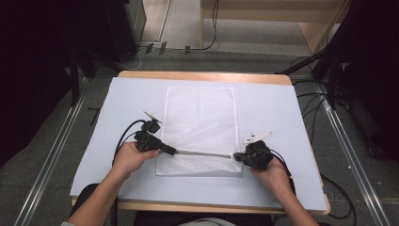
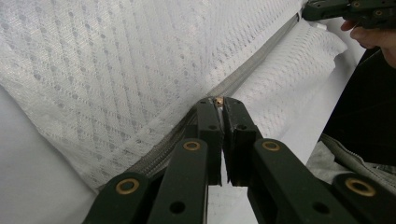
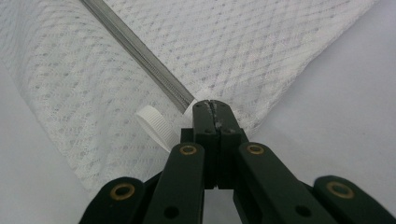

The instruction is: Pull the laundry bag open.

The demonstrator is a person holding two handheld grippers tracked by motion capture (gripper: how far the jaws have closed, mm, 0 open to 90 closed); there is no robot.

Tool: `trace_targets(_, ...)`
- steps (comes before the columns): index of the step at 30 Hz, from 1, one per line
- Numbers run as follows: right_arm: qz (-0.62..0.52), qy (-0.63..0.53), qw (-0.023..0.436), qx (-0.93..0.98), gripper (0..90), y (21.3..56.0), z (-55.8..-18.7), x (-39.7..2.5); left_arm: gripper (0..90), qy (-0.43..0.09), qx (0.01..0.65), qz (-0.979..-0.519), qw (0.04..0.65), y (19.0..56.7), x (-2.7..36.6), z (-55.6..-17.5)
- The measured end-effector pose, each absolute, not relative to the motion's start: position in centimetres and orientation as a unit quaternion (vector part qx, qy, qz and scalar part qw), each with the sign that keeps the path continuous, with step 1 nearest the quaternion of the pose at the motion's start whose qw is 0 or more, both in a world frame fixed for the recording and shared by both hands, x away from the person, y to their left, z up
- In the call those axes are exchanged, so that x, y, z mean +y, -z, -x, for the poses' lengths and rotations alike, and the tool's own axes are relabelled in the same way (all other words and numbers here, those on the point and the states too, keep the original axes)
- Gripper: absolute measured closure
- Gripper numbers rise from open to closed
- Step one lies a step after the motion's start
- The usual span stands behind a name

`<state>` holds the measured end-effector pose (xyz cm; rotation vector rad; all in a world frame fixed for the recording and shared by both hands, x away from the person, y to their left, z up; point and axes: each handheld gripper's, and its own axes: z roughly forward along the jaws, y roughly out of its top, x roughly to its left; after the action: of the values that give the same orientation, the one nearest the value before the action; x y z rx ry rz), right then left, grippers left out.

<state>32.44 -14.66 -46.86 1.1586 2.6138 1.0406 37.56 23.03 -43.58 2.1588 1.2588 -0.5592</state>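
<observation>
- Working the zip of a white mesh bag [image 1: 200,127] looks like the job in hand: the bag lies flat in the middle of the worktop [image 1: 277,108], its long side running away from the person, with the zipper [image 1: 202,153] crossing it near the edge closest to them.
- The left tongs [image 1: 173,151] sit at the left end of that zipper, pressed together on a small brass-coloured piece that I take for the slider pull [image 2: 217,100].
- The right tongs [image 1: 236,157] are pressed together on the bag's corner at the zipper's right end, seemingly anchoring the fabric.
- My guess is that the step is the pull itself, one hand holding the bag taut while the other drags the slider along the track. I cannot tell from the teeth whether the zip is being opened or closed.
- Next, the left hand would need a steady draw along the line of the zipper, low to the worktop, while the right grip holds firm so the mesh does not bunch or slide.
- From above you get the layout: both hands, the bag's whole outline and the straight grey line between the two tongs.
- The left gripper view adds the brass tip between the jaws and the mesh rucked up beside the track, with the other gripper far off at the top right.
- The right gripper view shows a white ribbed cap [image 3: 154,126] just beside the jaws, lying on or under the mesh, I cannot tell which.
</observation>
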Motion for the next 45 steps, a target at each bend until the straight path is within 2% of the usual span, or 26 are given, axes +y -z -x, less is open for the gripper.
trace_targets(20,-0.372,-0.338,0.044,0.863,90.0,46.8,-32.7,-14.7,88.2,0.193,0.506,-0.785,0.301,43.0,26.3,-37.1)
trace_targets(36,-0.364,-0.334,0.042,0.868,90.0,46.7,-32.8,-14.7,88.3,0.154,0.537,-0.781,0.278,43.1,28.7,-36.7)
trace_targets(45,-0.362,-0.335,0.043,0.869,90.0,46.7,-32.9,-14.7,88.3,0.165,0.541,-0.772,0.29,43.3,29.7,-36.7)
